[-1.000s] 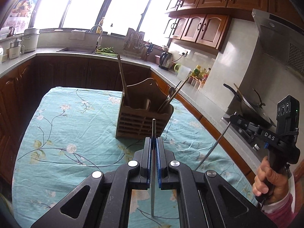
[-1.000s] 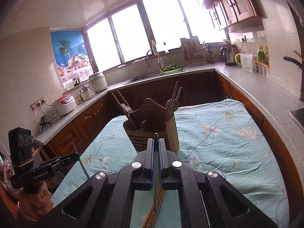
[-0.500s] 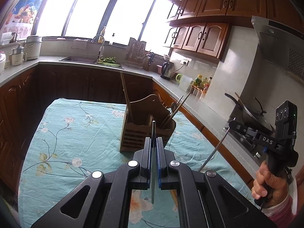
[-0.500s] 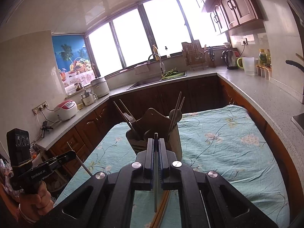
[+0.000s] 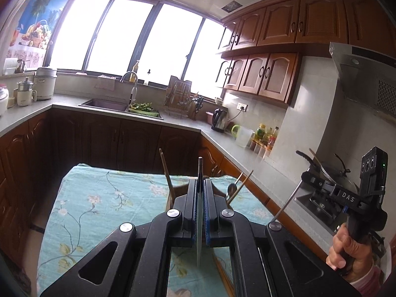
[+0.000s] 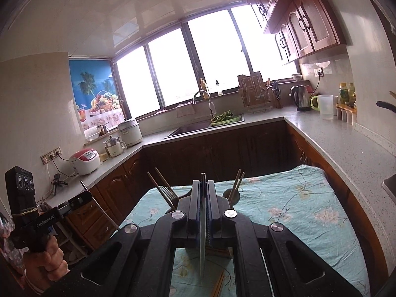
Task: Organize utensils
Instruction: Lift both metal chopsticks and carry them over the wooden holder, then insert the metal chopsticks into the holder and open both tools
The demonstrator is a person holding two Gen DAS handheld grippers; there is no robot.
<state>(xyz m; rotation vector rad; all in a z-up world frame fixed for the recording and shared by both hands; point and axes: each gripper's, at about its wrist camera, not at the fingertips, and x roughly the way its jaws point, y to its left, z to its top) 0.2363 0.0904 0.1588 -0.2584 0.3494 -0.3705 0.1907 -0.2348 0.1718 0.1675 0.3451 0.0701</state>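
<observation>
My left gripper [image 5: 199, 188] is shut on a thin metal utensil [image 5: 199, 170] that stands up between the pads. My right gripper [image 6: 203, 190] is shut on a similar metal utensil [image 6: 203, 180]. Both are raised above the table. The wooden utensil holder [image 6: 183, 195] sits just beyond, mostly hidden behind the fingers. Chopsticks [image 5: 165, 170], a spoon [image 5: 232, 188] and a fork [image 6: 166, 191] stick out of it. In the left view the right gripper [image 5: 321, 185] shows at the right with its utensil [image 5: 287, 203] hanging down.
The table has a teal floral cloth [image 5: 99, 198]. Wooden chopsticks [image 6: 219, 284] lie on it under my right gripper. Counters with a sink [image 5: 106, 104], kettle [image 5: 219, 120] and stove pan [image 5: 319, 165] surround the table.
Both grippers have risen and tilted up with their utensils. The holder has sunk low in both views and is now mostly behind the fingers.
</observation>
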